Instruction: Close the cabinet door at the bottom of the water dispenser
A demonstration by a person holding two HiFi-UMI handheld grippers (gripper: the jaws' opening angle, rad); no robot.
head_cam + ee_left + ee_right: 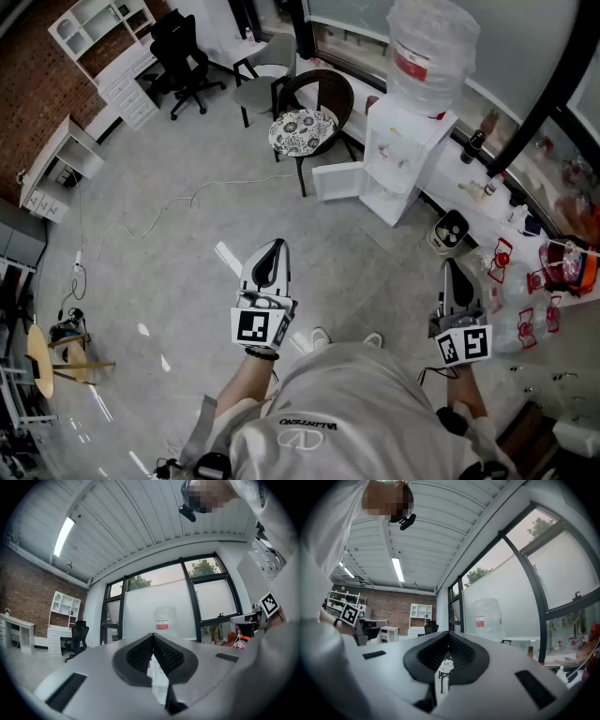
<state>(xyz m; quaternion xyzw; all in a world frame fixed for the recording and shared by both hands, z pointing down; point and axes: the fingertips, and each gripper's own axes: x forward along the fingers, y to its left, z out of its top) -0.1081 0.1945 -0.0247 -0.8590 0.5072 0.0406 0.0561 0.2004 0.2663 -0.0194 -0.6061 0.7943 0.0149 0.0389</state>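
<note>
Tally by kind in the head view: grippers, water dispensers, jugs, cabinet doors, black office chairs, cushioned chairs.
Grippers: 2 (left gripper, right gripper)
Water dispenser: 1
Water jug: 1
Cabinet door, open: 1
Black office chair: 1
Cushioned chair: 1
Total: 7

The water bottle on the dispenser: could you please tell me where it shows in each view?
Head view: water bottle at top right.
Left gripper view: bottle at centre.
Right gripper view: bottle right of centre.
Shared landmark: white shelf unit by the brick wall, left of the bottle in all.
</note>
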